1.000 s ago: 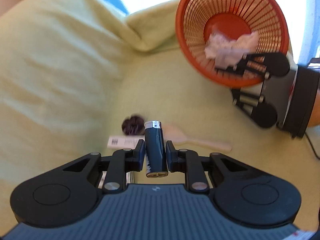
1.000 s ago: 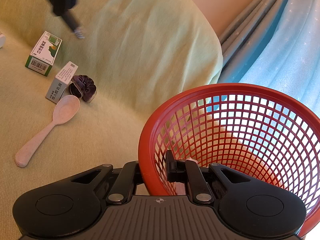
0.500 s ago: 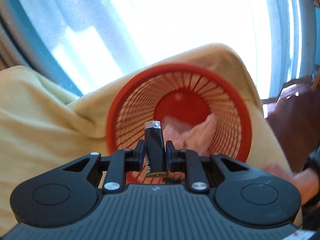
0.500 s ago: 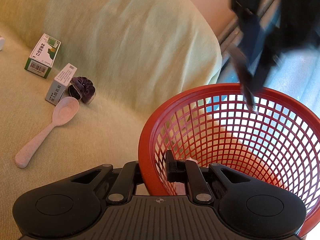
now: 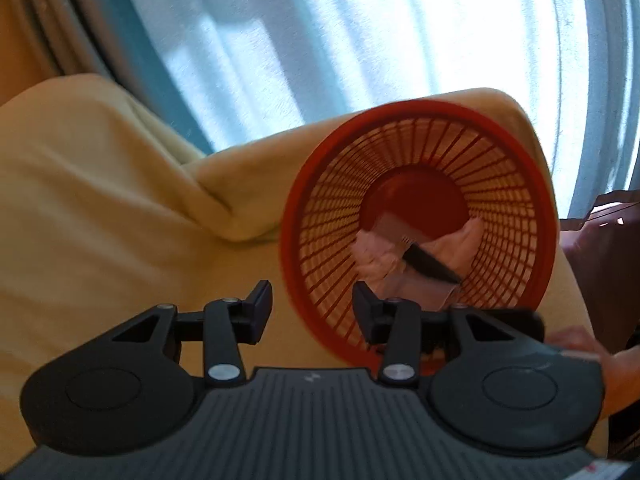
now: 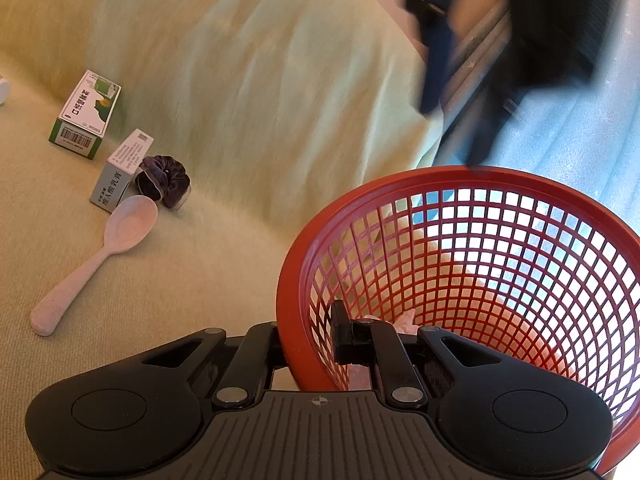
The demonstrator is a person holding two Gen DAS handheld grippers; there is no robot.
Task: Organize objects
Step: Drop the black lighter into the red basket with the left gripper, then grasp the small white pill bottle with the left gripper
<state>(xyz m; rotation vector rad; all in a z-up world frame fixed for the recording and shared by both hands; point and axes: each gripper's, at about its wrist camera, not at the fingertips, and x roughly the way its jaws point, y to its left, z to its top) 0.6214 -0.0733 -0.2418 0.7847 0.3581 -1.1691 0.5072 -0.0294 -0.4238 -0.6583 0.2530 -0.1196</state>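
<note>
Left wrist view: the left gripper (image 5: 312, 304) sits just in front of the red basket (image 5: 516, 152), its jaws opening with nothing between them. The lighter (image 5: 430, 266), a dark, motion-blurred shape, is free of the pads and lies inside the basket, against the crumpled white paper (image 5: 376, 256) low on the basket's near wall. The basket is tipped so that its mouth faces the camera and its solid red floor shows. It rests on a yellow-green cover (image 5: 100, 208); behind the basket hang pale blue curtains (image 5: 320, 40). To the right of the basket, at the frame edge, part of a person's hand (image 5: 588, 352) is visible.

Right wrist view: the right gripper (image 6: 306, 340) is clamped on the near rim of the red basket (image 6: 460, 178), 1 finger outside the wall and 1 inside. Above the basket's far rim hangs the blurred dark shape of the left gripper (image 6: 460, 92). Well to the left of the basket, 4 items lie on the yellow-green cover (image 6: 240, 80): a pale spoon (image 6: 100, 256), bowl toward the back; a grey-and-white box (image 6: 120, 172) touching the spoon's bowl; a dark purple scrunchie (image 6: 164, 182) just beside that box, on its basket side; and a green-and-white box (image 6: 86, 114) farther from the basket than the others.
</note>
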